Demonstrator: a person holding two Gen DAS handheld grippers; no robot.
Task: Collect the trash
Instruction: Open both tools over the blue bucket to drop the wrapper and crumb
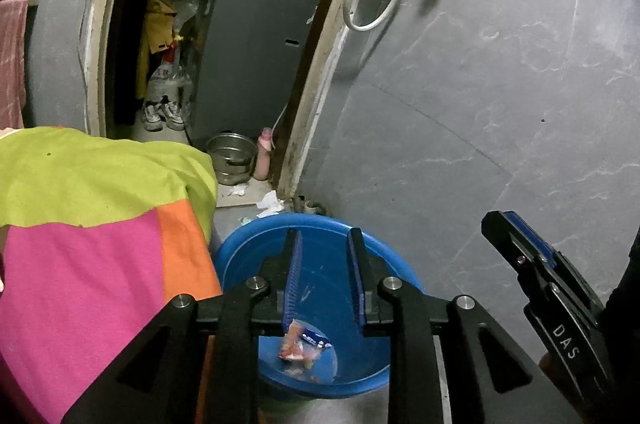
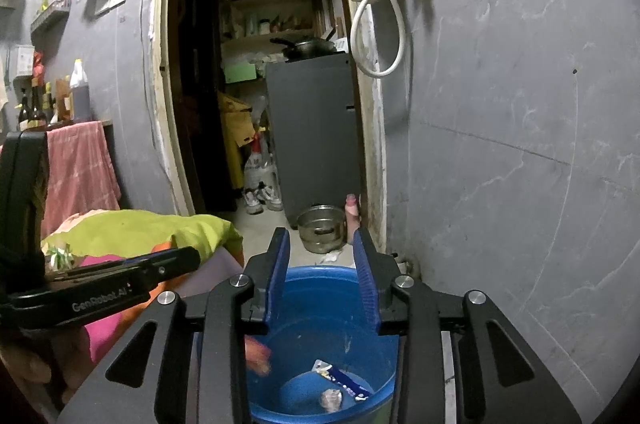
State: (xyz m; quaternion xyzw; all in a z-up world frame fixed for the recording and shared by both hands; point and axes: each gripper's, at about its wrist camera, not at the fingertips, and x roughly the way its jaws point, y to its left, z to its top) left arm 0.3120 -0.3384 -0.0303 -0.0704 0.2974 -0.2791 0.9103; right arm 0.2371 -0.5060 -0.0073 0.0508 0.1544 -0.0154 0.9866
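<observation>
A blue plastic bucket (image 1: 240, 256) stands on the floor beside the bed; it also shows in the right wrist view (image 2: 320, 280). My left gripper (image 1: 324, 244) is open above the bucket, and an orange-red wrapper (image 1: 298, 344) is blurred just below its fingers, inside the bucket. My right gripper (image 2: 322, 244) is open and empty over the bucket. In the right wrist view a blurred orange wrapper (image 2: 258, 352) is in the air inside the bucket, and a blue-white wrapper (image 2: 344, 382) and a crumpled clear wrapper (image 2: 331, 399) lie on its bottom.
A bed with a green, pink and orange cover (image 1: 92, 224) is at the left. White paper scraps (image 1: 270, 204) lie on the floor by the doorway. A steel pot (image 2: 320, 228), a grey cabinet (image 2: 314, 140) and shoes (image 2: 262, 200) stand beyond. The grey wall (image 2: 520, 144) is at right.
</observation>
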